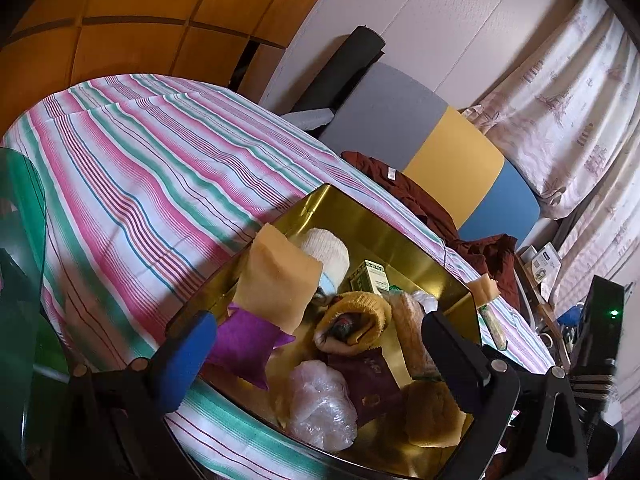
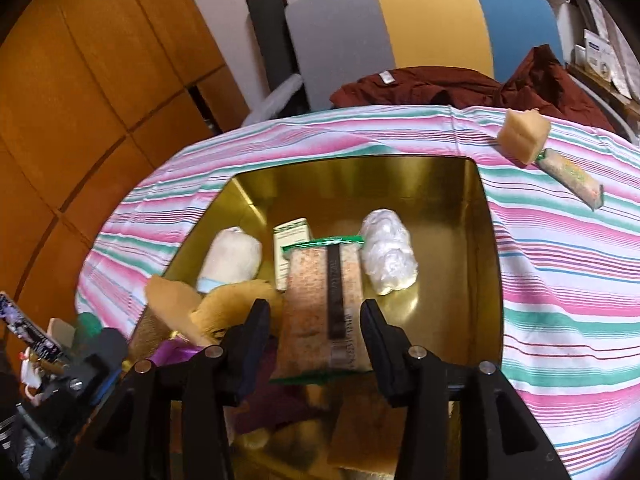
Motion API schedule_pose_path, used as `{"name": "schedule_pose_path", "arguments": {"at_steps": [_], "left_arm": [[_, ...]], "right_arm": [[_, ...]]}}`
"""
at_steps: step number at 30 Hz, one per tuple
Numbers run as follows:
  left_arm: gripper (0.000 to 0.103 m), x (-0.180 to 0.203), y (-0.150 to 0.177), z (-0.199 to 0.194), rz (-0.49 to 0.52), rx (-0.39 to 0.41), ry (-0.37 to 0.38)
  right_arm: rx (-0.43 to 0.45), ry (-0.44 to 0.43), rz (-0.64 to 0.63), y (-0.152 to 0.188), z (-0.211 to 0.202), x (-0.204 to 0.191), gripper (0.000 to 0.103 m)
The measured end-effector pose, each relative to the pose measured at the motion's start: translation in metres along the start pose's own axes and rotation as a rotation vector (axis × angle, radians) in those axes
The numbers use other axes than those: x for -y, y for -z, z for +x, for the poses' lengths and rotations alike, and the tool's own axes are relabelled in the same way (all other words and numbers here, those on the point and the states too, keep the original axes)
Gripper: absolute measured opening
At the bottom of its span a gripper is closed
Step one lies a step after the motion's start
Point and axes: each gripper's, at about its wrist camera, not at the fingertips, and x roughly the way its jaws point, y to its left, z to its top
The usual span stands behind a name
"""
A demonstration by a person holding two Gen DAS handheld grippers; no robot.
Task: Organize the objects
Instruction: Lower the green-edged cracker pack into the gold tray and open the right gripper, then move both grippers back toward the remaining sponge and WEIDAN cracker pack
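Note:
A gold tin box (image 1: pixel 404 240) (image 2: pixel 452 208) sits on the striped tablecloth and holds several items: a white knit roll (image 1: pixel 326 250) (image 2: pixel 232 258), a green-and-white carton (image 1: pixel 374 274) (image 2: pixel 292 232), a clear plastic bundle (image 1: pixel 320 404) (image 2: pixel 390 256), a yellow knit sock (image 1: pixel 352 318) and a maroon booklet (image 1: pixel 370 384). My left gripper (image 1: pixel 316 344) is open over the box, with an orange-and-purple pouch (image 1: pixel 272 300) next to its blue-padded finger (image 1: pixel 182 364). My right gripper (image 2: pixel 316 334) is shut on a pink snack packet (image 2: pixel 324 300) with green ends, held over the box.
A tan sponge block (image 2: pixel 522 136) and a long green-ended snack bar (image 2: pixel 570 176) lie on the cloth (image 2: pixel 560 280) right of the box. A dark red garment (image 2: pixel 440 84) lies on a grey, yellow and blue chair (image 2: pixel 420 20) behind. Wooden cabinets (image 2: pixel 80 80) stand on the left.

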Motion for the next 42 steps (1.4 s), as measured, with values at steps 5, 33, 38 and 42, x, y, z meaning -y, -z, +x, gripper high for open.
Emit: {"name": "schedule_pose_path", "arguments": {"at_steps": [5,33,38,42], "left_arm": [[0.103,0.0,-0.001,-0.004,-0.001,0.018,-0.003],[0.103,0.062,0.04,0.013,0.222,-0.146,0.195],[0.103,0.08,0.054,0.011,0.293,-0.167,0.234],[0.103,0.088,0.063,0.011,0.305,-0.195,0.243]], "right_arm": [[-0.078,-0.074,-0.028,-0.002,0.021,-0.006,0.047],[0.089,0.226,-0.038,-0.01,-0.05,0.098,0.05],[0.053,0.324,-0.022,-0.006,-0.05,0.139,0.05],[0.047,0.352,-0.003,-0.003,-0.05,0.163,0.05]]}}
